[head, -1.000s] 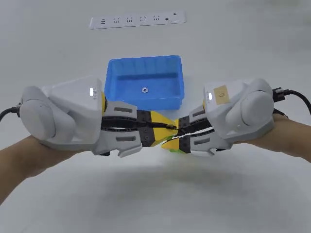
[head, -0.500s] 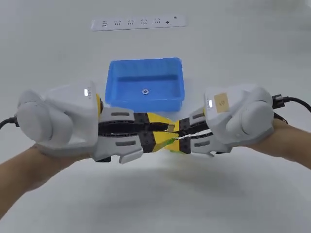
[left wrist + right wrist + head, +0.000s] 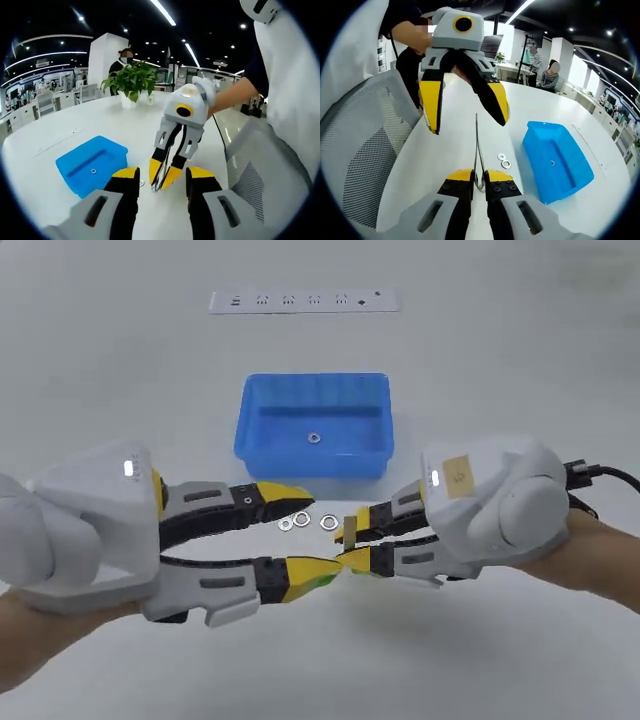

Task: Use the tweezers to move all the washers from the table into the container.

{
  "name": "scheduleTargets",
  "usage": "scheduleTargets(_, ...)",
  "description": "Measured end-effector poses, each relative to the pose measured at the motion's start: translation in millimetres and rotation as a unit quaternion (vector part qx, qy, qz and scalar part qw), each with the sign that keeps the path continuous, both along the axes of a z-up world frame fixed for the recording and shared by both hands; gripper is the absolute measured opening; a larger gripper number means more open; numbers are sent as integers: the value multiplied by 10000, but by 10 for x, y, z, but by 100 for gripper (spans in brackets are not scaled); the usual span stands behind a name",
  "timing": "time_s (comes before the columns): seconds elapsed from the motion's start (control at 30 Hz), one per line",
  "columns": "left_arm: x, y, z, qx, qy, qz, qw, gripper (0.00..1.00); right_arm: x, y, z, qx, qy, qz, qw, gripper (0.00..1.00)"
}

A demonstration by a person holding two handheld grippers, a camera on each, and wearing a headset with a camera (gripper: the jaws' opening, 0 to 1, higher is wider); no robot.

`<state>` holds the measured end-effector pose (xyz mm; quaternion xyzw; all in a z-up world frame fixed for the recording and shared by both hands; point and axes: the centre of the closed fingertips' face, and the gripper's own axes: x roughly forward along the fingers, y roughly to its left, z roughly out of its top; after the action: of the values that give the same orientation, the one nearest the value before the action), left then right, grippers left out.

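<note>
Between the jaws of the right gripper (image 3: 478, 181): the tweezers (image 3: 477, 145), clamped near their joined end, thin legs running forward along the jaws. The jaws are pressed tight on the metal, with no gap visible.

Left gripper (image 3: 322, 538): jaws spread wide, one above and one below the right gripper's nose, holding nothing.

Change from half a second ago: the left jaws were drawn together with their nose against the right gripper's. Now they stand well apart.

Reading: the hand-over of the tweezers looks complete. The left has let go and the right has sole hold.

Just beyond the tips: three washers (image 3: 301, 520) lie flat on the table (image 3: 480, 660) in a tight cluster, between the grippers and the container (image 3: 262, 445). Both noses covered that spot a moment ago; it is now in plain sight.

Farther out: the container, blue and open-topped, sits square to the person. A lone washer (image 3: 314, 438) lies near the middle of its floor. A power strip (image 3: 305, 301) lies beyond it, well apart from the work.

Meaning for the task:
- Tool is in hand; picking can begin.
- One washer is in and three are left on the table, so the task is early.
- Next move calls for the tweezer points lowered onto the nearest washer.
- Risk: thin, flat washers may skate on the smooth top when pinched.
</note>
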<state>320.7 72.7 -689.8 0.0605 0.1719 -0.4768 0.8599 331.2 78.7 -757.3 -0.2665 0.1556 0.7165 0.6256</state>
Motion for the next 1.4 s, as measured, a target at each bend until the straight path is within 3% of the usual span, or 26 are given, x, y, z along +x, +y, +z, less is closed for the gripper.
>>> scheduleTargets(0.2,-123,115,43,2,70,239,9997,55,8,36,189,166,-112,-58,9998,10)
scheduleTargets(0.3,-177,155,10,211,80,279,9994,59,36,48,287,213,-179,-112,9995,10)
scheduleTargets(0.53,-181,328,33,229,-13,560,9982,68,99,79,519,254,-356,-135,9990,10)
scheduleTargets(0.7,-231,435,-18,439,45,506,9977,75,195,116,653,226,-488,-108,9985,10)
scheduleTargets(0.87,-171,591,58,188,2,880,9959,83,352,201,824,315,-617,-189,9974,10)
scheduleTargets(1.13,-221,730,29,122,33,1095,9939,86,606,374,1040,375,-805,-252,9957,10)
scheduleTargets(1.27,-258,785,-10,94,102,1163,9931,86,786,458,1089,471,-771,-336,9953,10)
scheduleTargets(1.4,-270,835,-43,46,198,1207,9925,87,1029,515,1045,545,-674,-546,9947,10)
